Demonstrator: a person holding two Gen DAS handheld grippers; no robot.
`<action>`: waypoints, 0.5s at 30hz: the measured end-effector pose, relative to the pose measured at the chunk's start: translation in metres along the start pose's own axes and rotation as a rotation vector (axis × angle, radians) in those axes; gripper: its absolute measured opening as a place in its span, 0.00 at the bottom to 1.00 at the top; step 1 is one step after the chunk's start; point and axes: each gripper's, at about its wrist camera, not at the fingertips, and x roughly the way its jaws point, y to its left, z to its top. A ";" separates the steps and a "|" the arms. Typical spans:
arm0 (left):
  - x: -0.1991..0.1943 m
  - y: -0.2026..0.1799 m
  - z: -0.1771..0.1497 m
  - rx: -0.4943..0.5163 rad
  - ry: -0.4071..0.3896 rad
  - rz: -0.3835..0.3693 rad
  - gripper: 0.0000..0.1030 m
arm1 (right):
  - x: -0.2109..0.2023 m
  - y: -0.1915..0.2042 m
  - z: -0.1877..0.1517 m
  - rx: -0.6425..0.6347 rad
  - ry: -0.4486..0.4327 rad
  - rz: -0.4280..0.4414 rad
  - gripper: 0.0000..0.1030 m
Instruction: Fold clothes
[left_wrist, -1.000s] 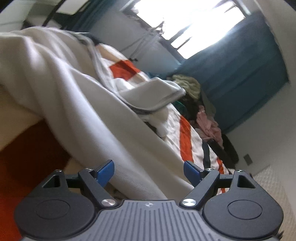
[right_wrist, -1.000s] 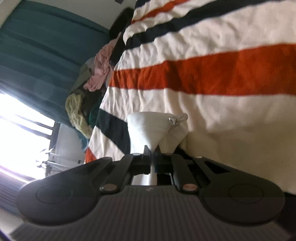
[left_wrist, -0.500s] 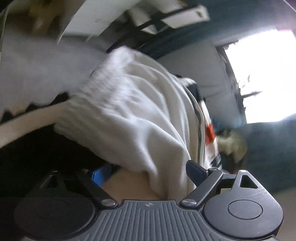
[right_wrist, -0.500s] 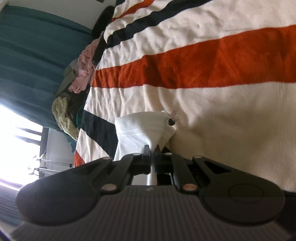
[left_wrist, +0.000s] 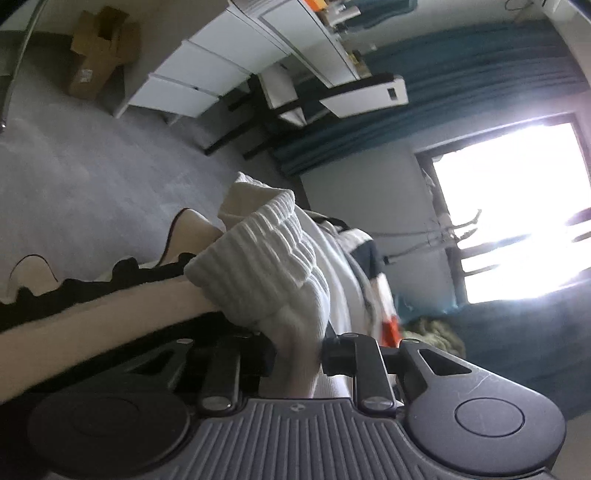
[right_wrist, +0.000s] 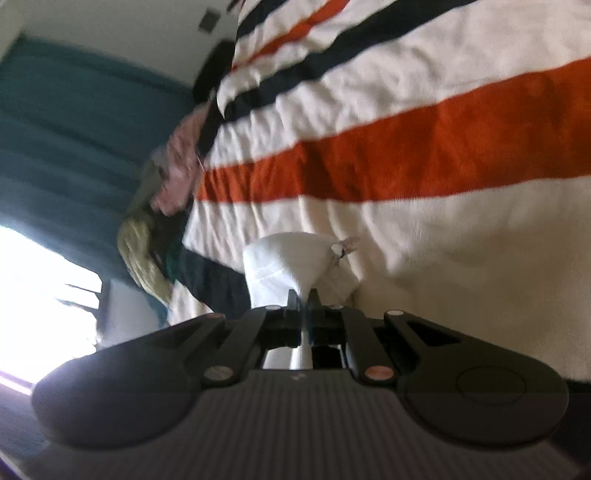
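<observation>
Left gripper (left_wrist: 297, 356): jaws closing, with white ribbed knit between them; the fabric fills the gap and both fingers bear on it. Garment is a white sweater (left_wrist: 269, 266), thick, with a ribbed cuff or hem bunched just above the jaws, ribs running in parallel ridges; smoother knit trails away behind it toward the window (left_wrist: 517, 210). It hangs over the near edge of the bed, above a cream bedcover with a black scalloped trim (left_wrist: 92, 284). Grey carpet (left_wrist: 92, 177) and white drawers (left_wrist: 207, 74) lie beyond.

Right gripper (right_wrist: 303, 297): fingers pressed together, pinching a thin fold of the same white cloth, which fans out into a small cone with a knotted tag or cord at its right corner; detail blurred. This piece rests on the striped bedspread (right_wrist: 424, 155) (cream, orange, navy bands), near its left edge. A clothes pile (right_wrist: 162, 206), pink and yellow-green, sits at the bedspread's far left edge against teal curtains (right_wrist: 74, 140).
</observation>
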 end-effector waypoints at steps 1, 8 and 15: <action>-0.013 -0.003 0.004 0.002 0.014 -0.009 0.22 | -0.006 0.000 0.001 0.007 -0.015 0.007 0.06; -0.073 0.021 0.022 0.073 0.089 0.072 0.22 | -0.048 -0.048 -0.006 0.211 -0.031 -0.184 0.06; -0.068 0.049 0.010 0.158 0.114 0.193 0.26 | -0.057 -0.060 -0.006 0.249 -0.026 -0.308 0.12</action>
